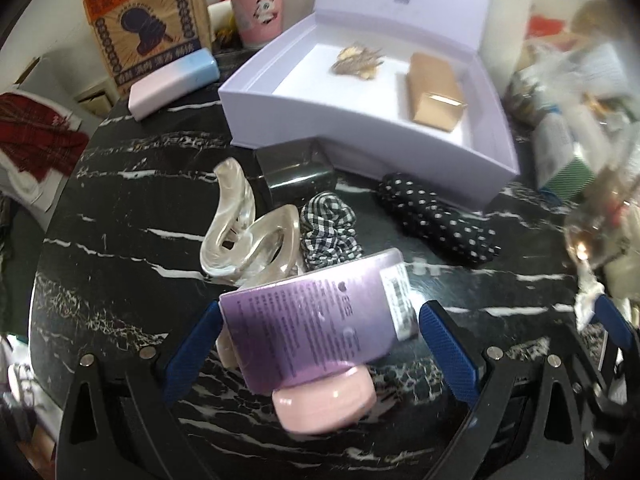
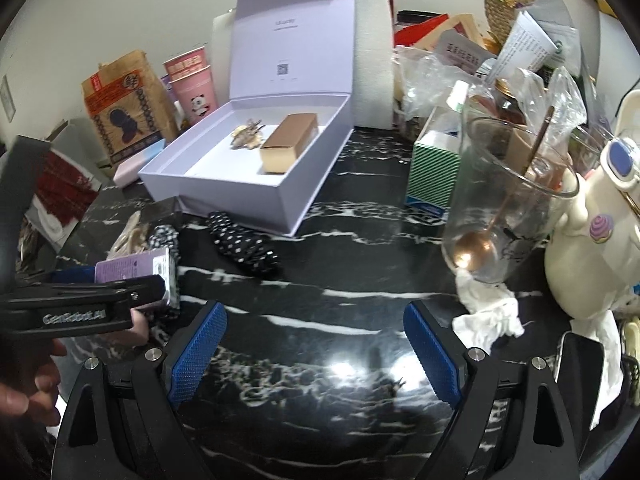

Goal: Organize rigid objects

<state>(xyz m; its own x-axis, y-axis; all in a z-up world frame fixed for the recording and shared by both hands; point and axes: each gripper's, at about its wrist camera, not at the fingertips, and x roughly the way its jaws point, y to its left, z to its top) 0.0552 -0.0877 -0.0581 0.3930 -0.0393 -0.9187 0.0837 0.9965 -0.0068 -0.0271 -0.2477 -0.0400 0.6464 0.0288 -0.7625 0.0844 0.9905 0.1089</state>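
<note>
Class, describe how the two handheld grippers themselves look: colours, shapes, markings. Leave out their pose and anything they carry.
Both the left gripper and right gripper have a black frame with triangular cut-outs and silver round bolts. The fingers carry blue pads with a fine knobbly texture. Seen from the right wrist camera, the left gripper's black side bears white "GenRobot.AI" lettering. A bare hand grips it; no sleeve or cable shows.

A glass tumbler [image 2: 508, 200] holding a copper spoon [image 2: 480, 252] stands beside a cream figurine [image 2: 592, 248]; crumpled tissue [image 2: 488, 312] lies at its base.
</note>
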